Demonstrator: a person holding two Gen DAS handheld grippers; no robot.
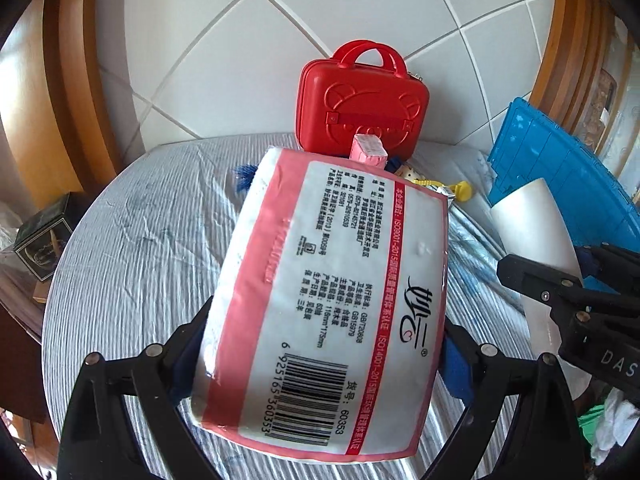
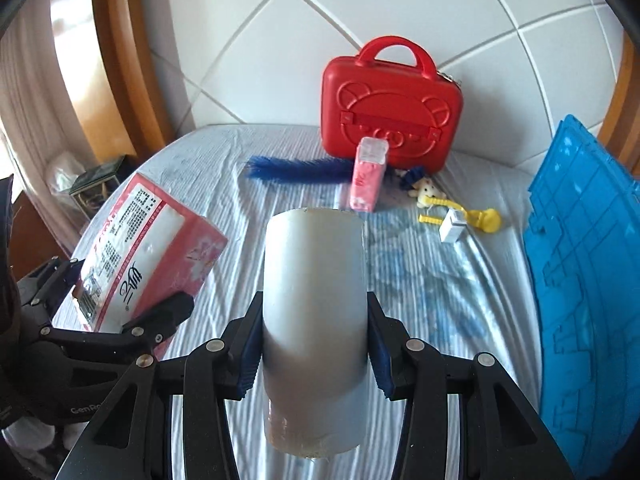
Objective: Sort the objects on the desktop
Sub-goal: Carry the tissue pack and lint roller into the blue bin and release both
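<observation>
My left gripper [image 1: 324, 344] is shut on a pink-and-white tissue pack [image 1: 324, 292], held up above the striped table; in the right wrist view the same pack [image 2: 152, 248] hangs at the left in that gripper [image 2: 120, 308]. My right gripper [image 2: 314, 348] is shut on a grey-white roll [image 2: 314, 304], its blue pads pressed on both sides; in the left wrist view the roll [image 1: 536, 240] shows at the right. On the table far ahead stand a red bear case [image 2: 390, 112], a small pink tissue packet [image 2: 366, 174], a blue brush [image 2: 296, 168], a small plush toy [image 2: 426, 194] and a yellow clip [image 2: 476, 218].
A blue plastic crate [image 2: 584, 280] leans along the table's right side. A small white box [image 2: 452, 226] lies by the yellow clip. A dark box [image 1: 40, 236] sits off the table's left edge. A tiled wall and wooden frames rise behind the round table [image 1: 120, 264].
</observation>
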